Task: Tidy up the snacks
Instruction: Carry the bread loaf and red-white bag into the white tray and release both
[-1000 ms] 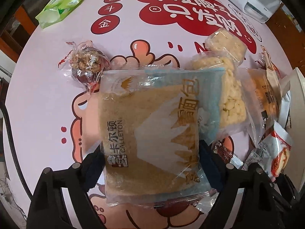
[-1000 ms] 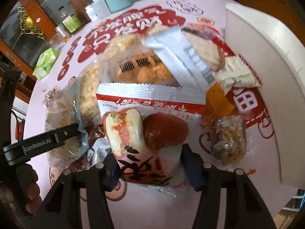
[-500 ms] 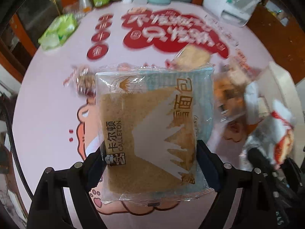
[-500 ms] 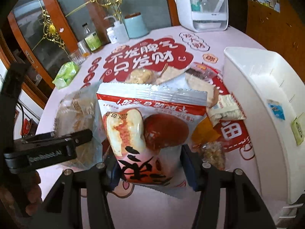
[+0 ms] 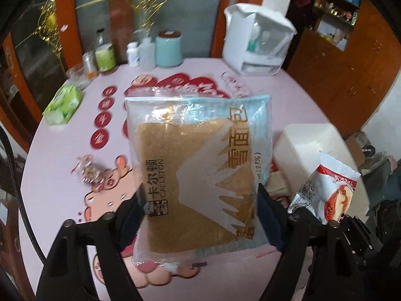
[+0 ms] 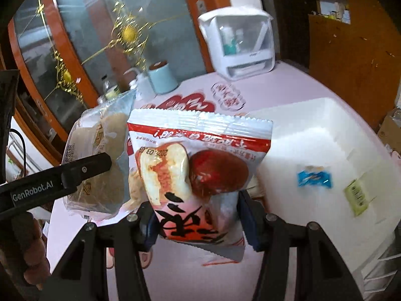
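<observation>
Bread in a clear, blue-edged Calleton packet (image 5: 200,173) was pinched by its lower sides between the fingers of the left gripper (image 5: 200,215) and was held up off the pink worktop (image 5: 55,175), its printed face turned toward the left wrist camera. In the right wrist view the same packet (image 6: 100,160) was seen edge-on at the left, with one black finger (image 6: 75,173) of the left gripper laid across it. A red-and-white snack packet (image 6: 200,165), printed with a filled bun and a red date, was gripped near its bottom between the blue-padded fingers of the right gripper (image 6: 198,225) and was likewise held clear of the worktop, just beside the bread packet. A white storage box (image 6: 313,135) was seen to the right on the worktop, with a small blue-wrapped sweet (image 6: 314,178) and a small green sachet (image 6: 357,197) lying inside it, apart from each other. From the left wrist view the snack packet (image 5: 328,195) was seen at the right, in front of the white box (image 5: 308,145). A small clear-wrapped nut snack (image 5: 91,174) lay alone on the worktop to the left of the bread packet. Toward the far edge a green tissue pack (image 5: 64,104), a pale blue canister (image 5: 169,49), several bottles and a white lidded dispenser (image 5: 258,40) were seen.
</observation>
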